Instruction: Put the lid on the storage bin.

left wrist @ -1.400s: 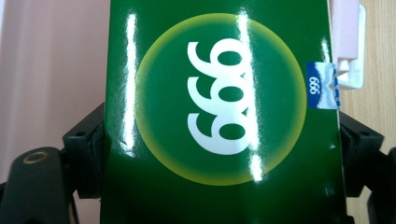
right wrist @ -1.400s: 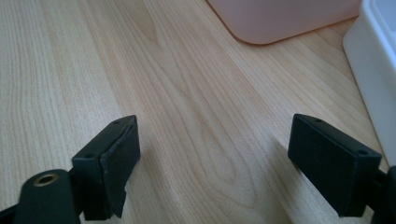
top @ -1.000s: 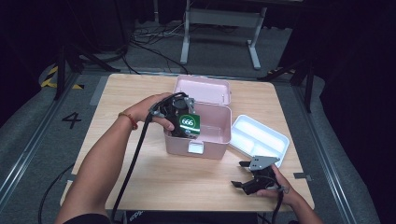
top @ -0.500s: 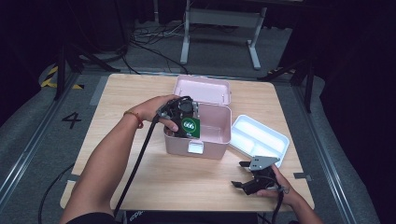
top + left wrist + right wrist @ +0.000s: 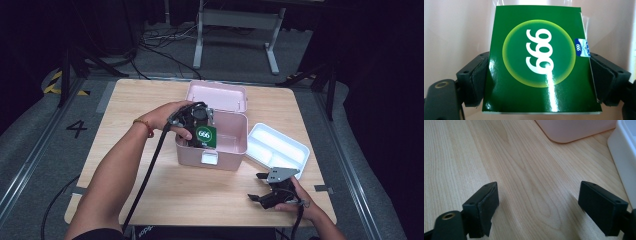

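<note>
The green box [image 5: 205, 135] marked 666 sat in your left gripper [image 5: 197, 125], held over the near left part of the open pink case [image 5: 231, 148] in the high view. Your left hand [image 5: 167, 116] reached in from the case's left side. The case's lid [image 5: 216, 96] stood open behind it, and a white tray [image 5: 278, 148] lay just beside the case on its right. Your right gripper [image 5: 265, 192] rested low near the table's [image 5: 125, 110] front edge, well apart from the case, with your right hand [image 5: 300, 202] behind it.

In the left gripper view, the green box [image 5: 539, 60] stood between the two black jaws, and both pads [image 5: 477, 75] pressed on its side edges. You had it clamped, with the pink wall of the case [image 5: 454, 32] behind it.

In the right gripper view, your jaws stood wide with bare table [image 5: 524, 182] between them and nothing held. A corner of the case [image 5: 576, 130] showed ahead, and the tray's edge [image 5: 626, 157] ran along the right.
</note>
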`<state>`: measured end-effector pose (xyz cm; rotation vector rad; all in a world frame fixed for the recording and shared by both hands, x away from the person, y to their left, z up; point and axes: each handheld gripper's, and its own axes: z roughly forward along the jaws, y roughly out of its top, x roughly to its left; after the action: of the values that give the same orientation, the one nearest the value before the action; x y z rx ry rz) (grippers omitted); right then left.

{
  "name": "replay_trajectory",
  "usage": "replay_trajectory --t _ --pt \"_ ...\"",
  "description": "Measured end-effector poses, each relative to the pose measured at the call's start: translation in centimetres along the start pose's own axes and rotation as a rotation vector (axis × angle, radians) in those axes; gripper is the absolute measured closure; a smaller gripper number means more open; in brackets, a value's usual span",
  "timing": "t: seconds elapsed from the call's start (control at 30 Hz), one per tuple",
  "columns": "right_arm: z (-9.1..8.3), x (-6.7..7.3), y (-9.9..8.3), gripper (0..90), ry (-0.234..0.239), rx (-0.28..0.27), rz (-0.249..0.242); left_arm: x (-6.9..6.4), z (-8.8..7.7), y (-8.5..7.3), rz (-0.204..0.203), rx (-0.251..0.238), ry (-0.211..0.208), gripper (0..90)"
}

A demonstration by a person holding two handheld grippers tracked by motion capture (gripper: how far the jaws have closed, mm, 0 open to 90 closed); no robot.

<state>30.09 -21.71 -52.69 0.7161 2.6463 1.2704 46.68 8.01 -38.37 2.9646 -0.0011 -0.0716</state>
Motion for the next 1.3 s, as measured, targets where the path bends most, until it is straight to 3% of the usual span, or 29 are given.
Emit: replay_trajectory --t 0.13,0.47,0.6,0.63,0.7,0.93,1.07,1.3 --pt "0.0 0.0 0.0 17.0 0.000 0.000 0.000 0.3 0.4 -0.1 -0.013 0.008 -0.013 15.2" --pt "0.0 0.0 0.0 16.9 0.000 0.000 0.001 0.3 1.1 0.6 -0.010 0.040 0.006 15.0" --pt "0.0 0.0 0.0 17.0 0.000 0.000 0.001 0.4 0.7 0.5 -0.005 0.078 0.016 15.3" --pt "0.0 0.0 0.0 16.9 0.000 0.000 0.001 0.3 0.1 0.6 -0.005 0.061 0.020 20.7" --pt "0.0 0.0 0.0 16.9 0.000 0.000 0.001 0.2 -0.4 0.7 -0.008 0.040 0.038 19.7" --pt "0.0 0.0 0.0 16.9 -0.001 0.000 0.001 -0.1 -1.1 0.9 0.003 0.063 0.048 20.2" --pt "0.0 0.0 0.0 16.9 -0.001 0.000 0.001 -0.4 -2.1 0.3 -0.012 0.017 0.066 19.9" --pt "0.0 0.0 0.0 16.9 0.003 0.005 -0.005 -2.2 -5.5 -2.2 -0.050 -0.097 0.155 20.8"
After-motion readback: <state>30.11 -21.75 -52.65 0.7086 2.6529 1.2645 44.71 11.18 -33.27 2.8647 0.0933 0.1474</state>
